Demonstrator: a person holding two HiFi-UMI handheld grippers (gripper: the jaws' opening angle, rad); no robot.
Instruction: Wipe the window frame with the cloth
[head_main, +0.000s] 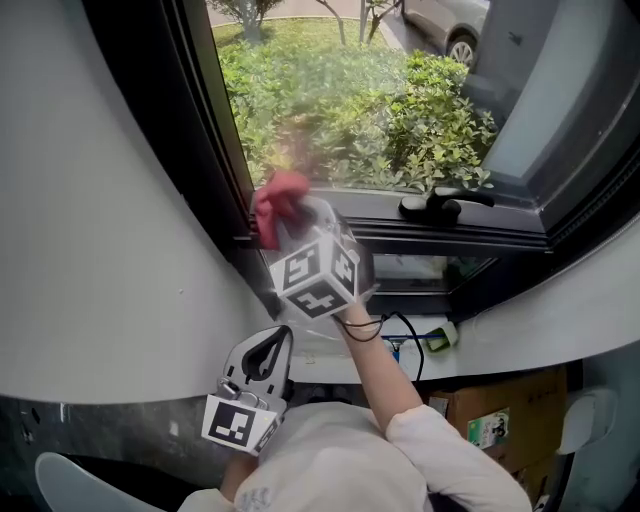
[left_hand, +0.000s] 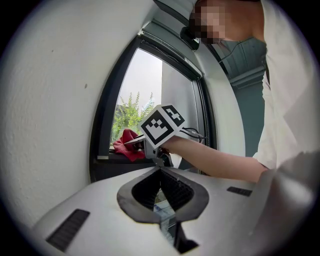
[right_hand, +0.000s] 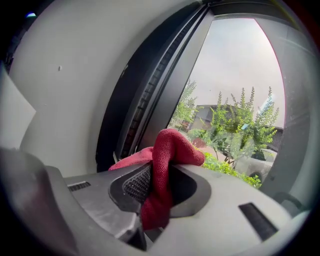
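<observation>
The white wall (head_main: 90, 200) fills the left of my view, and beside it runs the dark window frame (head_main: 195, 130). Its left upright slopes down to a bottom rail that heads off to the right, where a black handle (head_main: 440, 207) sits. Past the glass (head_main: 340, 100) are green shrubs. My right gripper (right_hand: 157, 190) reaches far forward into the lower left corner of the opening. Its jaws are clamped on the red cloth (right_hand: 167, 155), with a fold pinched between the ribbed pads and a bunched crown standing out beyond the tips. I hold it that way so the soft bulge meets the frame, not the plastic of the tool. That bulge lies at the corner where the upright joins the bottom rail. From the left gripper view it looks to rest on the rail, though motion blur in the head view stops me from being sure of the contact. My left gripper (left_hand: 162, 192) hangs near my body, low and well back from the window. Its jaws are closed on each other with nothing between them. I judge it is parked there to stay out of the wiping arm's path. The wipe looks to be under way, with the rail to the right and the upright above as the stretches within reach.
</observation>
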